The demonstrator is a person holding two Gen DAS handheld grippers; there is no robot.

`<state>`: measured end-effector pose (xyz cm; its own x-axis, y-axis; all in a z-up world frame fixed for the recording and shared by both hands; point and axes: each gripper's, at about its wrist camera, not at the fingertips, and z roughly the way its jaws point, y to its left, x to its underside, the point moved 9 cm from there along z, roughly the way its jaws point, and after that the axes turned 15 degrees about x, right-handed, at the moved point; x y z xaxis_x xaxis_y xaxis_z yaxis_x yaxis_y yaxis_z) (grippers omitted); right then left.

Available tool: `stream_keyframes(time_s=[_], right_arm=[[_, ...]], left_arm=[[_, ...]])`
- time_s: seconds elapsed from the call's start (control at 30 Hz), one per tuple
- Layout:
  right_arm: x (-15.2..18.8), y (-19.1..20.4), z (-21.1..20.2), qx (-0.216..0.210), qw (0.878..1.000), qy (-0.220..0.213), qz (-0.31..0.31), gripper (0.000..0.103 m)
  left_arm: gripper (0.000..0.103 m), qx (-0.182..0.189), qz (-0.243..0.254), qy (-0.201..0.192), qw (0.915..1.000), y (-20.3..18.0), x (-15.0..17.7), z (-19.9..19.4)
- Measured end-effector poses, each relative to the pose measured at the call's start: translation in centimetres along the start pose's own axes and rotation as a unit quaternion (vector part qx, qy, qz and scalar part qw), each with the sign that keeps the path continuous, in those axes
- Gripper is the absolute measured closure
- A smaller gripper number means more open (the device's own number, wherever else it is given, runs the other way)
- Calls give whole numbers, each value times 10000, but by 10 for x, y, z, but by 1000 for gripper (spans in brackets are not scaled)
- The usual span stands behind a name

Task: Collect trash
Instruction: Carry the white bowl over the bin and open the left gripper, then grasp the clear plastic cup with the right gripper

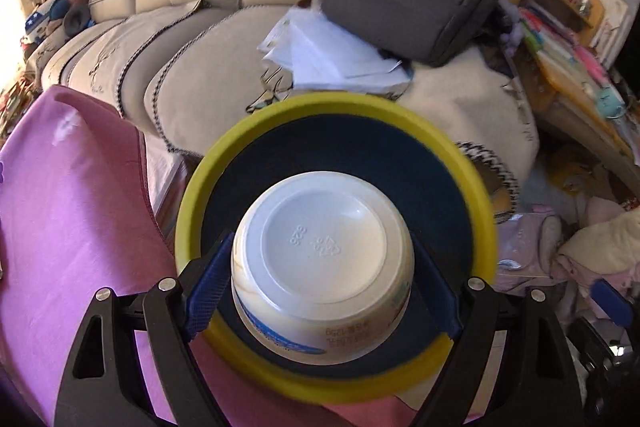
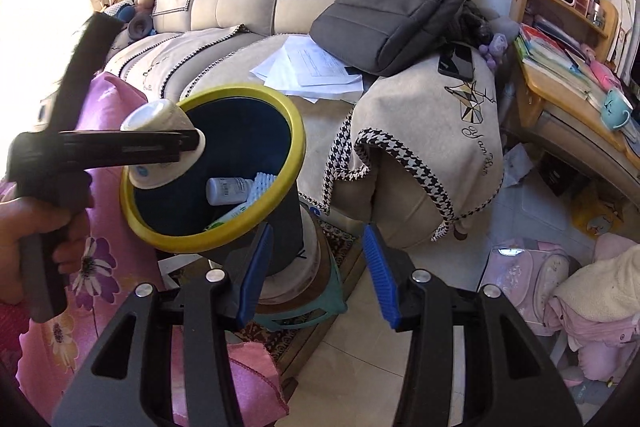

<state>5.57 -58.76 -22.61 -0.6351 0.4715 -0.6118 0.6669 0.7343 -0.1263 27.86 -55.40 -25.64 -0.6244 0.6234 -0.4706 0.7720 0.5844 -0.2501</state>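
Left gripper fingers pinching white plastic yogurt cup, bottom up — directly above yellow-rimmed dark bin. Right gripper fingers spread, empty — just beside bin.

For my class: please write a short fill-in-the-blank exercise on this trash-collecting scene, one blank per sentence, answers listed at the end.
1. The left gripper holds a white cup bottom-up above the ____-rimmed bin.
2. A small white ____ already lies inside the bin.
3. Between its blue fingers, the right gripper holds ____.
4. A grey ____ rests on the sofa.

Answers: yellow; bottle; nothing; backpack
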Motion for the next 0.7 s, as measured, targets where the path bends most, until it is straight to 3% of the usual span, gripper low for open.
stream_keyframes(time_s=[0.1,0.27,0.47,0.7], right_arm=[[-1,1,1,4,10000,14,-19,56],[-1,7,-3,-23,10000,-14,-66,56],[0,23,-12,-138,9997,-74,-177,56],[1,65,-32,-425,9976,-218,-494,56]], left_arm=[[19,22,-153,122,9998,6,0,9],[12,-11,-222,-232,9995,12,2,-20],[10,57,-257,-928,9953,14,36,-111],[6,-141,-540,-1740,9832,39,118,-231]])
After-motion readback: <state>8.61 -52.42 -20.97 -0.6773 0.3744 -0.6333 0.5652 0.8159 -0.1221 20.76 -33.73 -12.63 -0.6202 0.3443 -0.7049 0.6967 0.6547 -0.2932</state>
